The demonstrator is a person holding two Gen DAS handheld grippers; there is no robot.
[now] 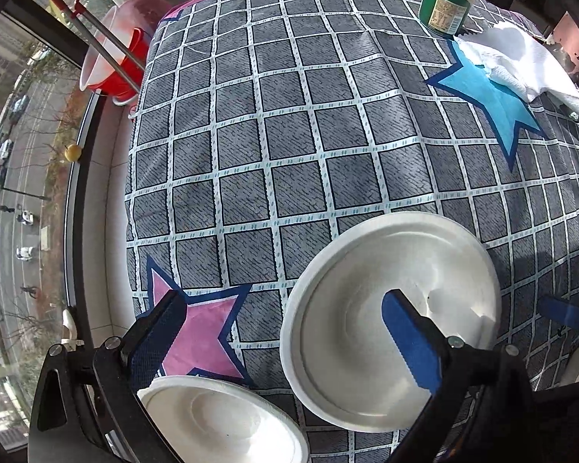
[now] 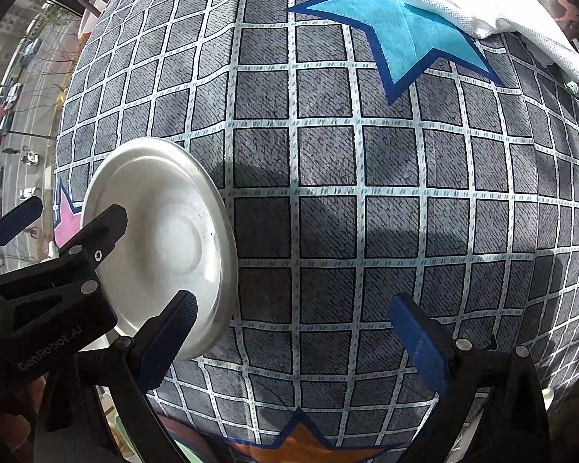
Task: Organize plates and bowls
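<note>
Hovering wide open, the left gripper (image 1: 285, 332) has the white plate (image 1: 390, 320) under its right finger on the checked surface (image 1: 289, 135), nearer than the empty, open-jawed right gripper (image 2: 293, 332); a second plate (image 1: 220, 420) lies below.

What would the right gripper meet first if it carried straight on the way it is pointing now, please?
Probably only the checked cloth: nothing stands between the open right gripper and it. The white plate lies off to its left, outside that line, though depth is hard to judge.
</note>
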